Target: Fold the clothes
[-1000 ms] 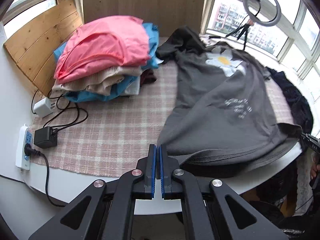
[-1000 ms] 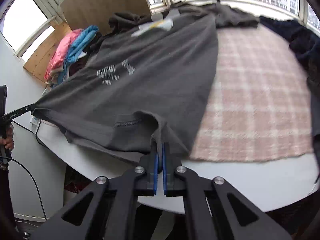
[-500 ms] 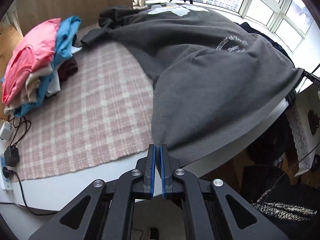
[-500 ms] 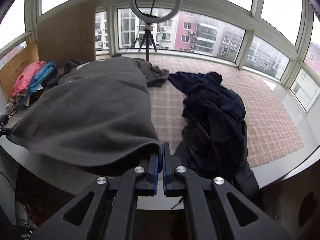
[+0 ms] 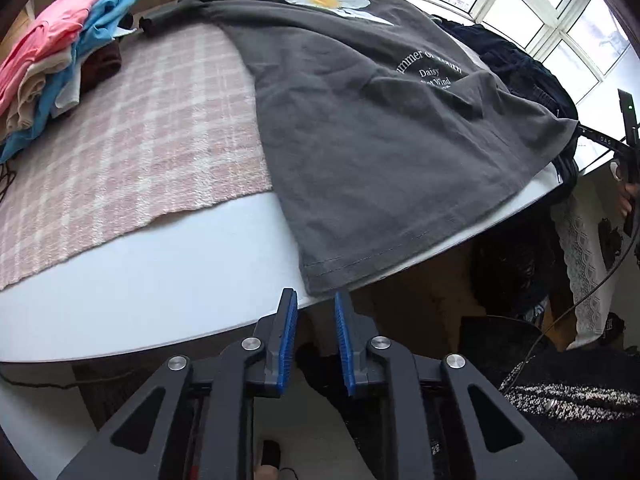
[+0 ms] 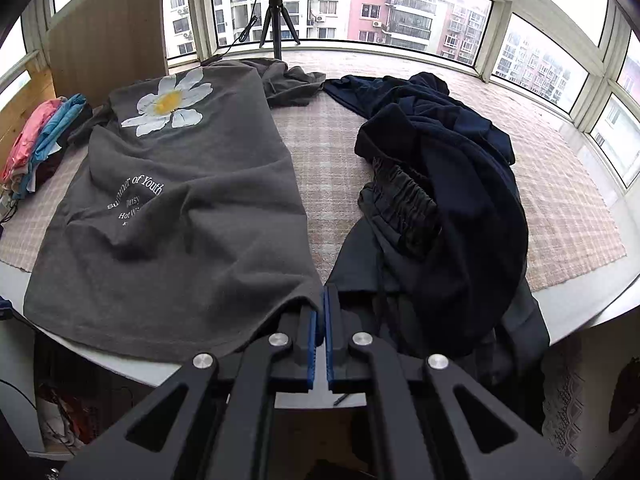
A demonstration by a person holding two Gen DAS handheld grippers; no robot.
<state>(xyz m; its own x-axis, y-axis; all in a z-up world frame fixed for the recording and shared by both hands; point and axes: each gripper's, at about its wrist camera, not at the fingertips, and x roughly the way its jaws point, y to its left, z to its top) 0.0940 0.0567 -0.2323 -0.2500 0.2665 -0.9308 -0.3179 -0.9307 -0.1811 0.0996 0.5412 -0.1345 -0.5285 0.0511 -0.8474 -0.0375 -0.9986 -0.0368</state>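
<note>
A dark grey T-shirt [image 5: 360, 128] with a white daisy print lies spread on the table, its hem hanging over the front edge; it also shows in the right wrist view [image 6: 180, 216]. My left gripper [image 5: 316, 304] is open and empty, just below the shirt's left hem corner. My right gripper [image 6: 322, 300] is shut on the shirt's right hem corner at the table's front edge.
A pile of dark navy clothes [image 6: 448, 184] lies right of the shirt. A stack of folded pink, beige and blue clothes [image 5: 52, 60] sits at the far left. A pink plaid cloth [image 5: 132, 140] covers the white table [image 5: 160, 288]. A ring-light tripod [image 6: 276, 20] stands by the windows.
My left gripper has opened and let go of the shirt's hem corner, which now lies on the table edge. The shirt has been laid flat. My right gripper still holds its corner.
</note>
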